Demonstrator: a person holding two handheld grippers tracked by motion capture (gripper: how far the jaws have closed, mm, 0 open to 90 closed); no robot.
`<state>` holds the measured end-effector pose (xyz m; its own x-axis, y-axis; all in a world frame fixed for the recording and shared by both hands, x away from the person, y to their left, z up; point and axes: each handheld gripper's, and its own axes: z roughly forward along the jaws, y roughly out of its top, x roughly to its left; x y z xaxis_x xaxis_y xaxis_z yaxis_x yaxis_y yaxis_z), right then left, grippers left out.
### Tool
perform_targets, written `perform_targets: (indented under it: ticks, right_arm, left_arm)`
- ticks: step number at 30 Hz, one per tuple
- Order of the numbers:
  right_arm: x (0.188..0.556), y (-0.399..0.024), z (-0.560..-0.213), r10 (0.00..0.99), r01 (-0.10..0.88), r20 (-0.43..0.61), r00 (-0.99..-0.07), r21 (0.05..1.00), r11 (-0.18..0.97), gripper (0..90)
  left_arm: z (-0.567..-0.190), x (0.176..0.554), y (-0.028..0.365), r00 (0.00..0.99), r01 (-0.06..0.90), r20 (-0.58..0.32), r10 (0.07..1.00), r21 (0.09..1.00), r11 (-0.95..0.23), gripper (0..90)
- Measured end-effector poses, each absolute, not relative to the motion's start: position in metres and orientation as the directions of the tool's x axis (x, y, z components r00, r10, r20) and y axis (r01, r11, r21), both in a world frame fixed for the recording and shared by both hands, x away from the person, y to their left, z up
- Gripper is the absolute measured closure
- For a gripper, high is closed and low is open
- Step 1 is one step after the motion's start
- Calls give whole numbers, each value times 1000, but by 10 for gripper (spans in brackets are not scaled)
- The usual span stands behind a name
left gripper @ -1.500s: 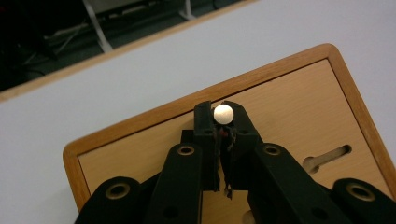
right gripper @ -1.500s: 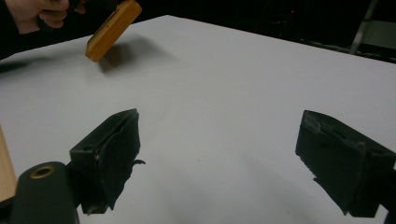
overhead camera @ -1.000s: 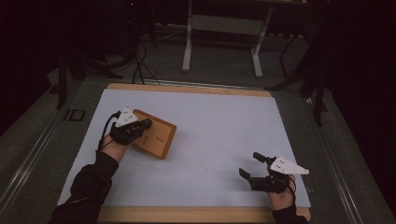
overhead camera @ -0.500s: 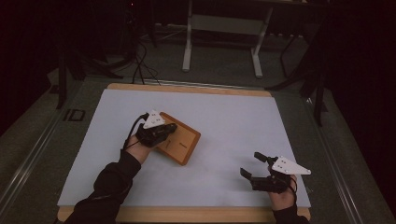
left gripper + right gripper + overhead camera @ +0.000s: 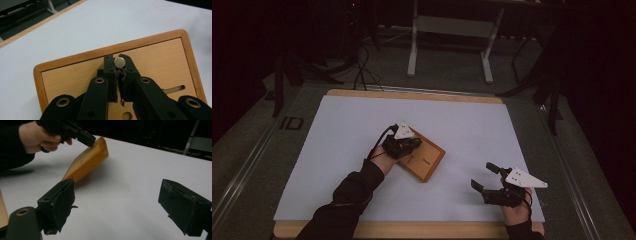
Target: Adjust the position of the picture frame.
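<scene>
A flat wooden board [image 5: 428, 161] with a raised rim and slots lies near the middle of the white sheet. My left gripper [image 5: 414, 145] is shut on a small round silver knob [image 5: 119, 62] on the board's face. In the right gripper view the board [image 5: 87, 161] is tilted, its end under the left gripper [image 5: 90, 142] raised and its other end on the sheet. My right gripper [image 5: 482, 175] hovers near the front right corner, jaws open and nothing between them [image 5: 117, 192].
The white sheet [image 5: 347, 130] covers a table with a wooden edge [image 5: 412, 95]. Beyond the far edge stand a metal desk frame [image 5: 413, 50] and floor cables [image 5: 362, 57]. A rail [image 5: 242, 165] runs along the left side.
My left gripper has carried the board to the right and a little toward the near edge, still shut on the knob. The right gripper has stayed in place.
</scene>
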<state>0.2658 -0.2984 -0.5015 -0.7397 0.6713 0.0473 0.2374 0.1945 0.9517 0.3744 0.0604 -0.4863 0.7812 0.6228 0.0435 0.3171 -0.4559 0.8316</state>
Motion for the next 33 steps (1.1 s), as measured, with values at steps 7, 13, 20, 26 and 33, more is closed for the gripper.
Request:
perform_targets:
  ticks: [7, 13, 20, 26, 33]
  right_arm:
    - [266, -300, -502, 673, 239, 52, -738, 952, 190, 135]
    - [266, -300, -502, 671, 239, 52, -739, 953, 189, 135]
    - [267, -300, -503, 669, 245, 59, -741, 951, 188, 135]
    - [267, -299, -503, 665, 245, 57, -744, 950, 193, 135]
    - [267, -299, -504, 665, 251, 62, -745, 949, 193, 135]
  left_arm:
    - [-495, 384, 44, 783, 327, 59, 619, 809, -489, 857]
    - [-509, 393, 32, 780, 341, 51, 623, 801, -492, 857]
    - [-521, 401, 24, 779, 372, 24, 627, 787, -492, 857]
    - [-528, 404, 20, 779, 383, 19, 627, 777, -499, 857]
    - [-528, 405, 20, 783, 386, 11, 622, 774, -501, 857]
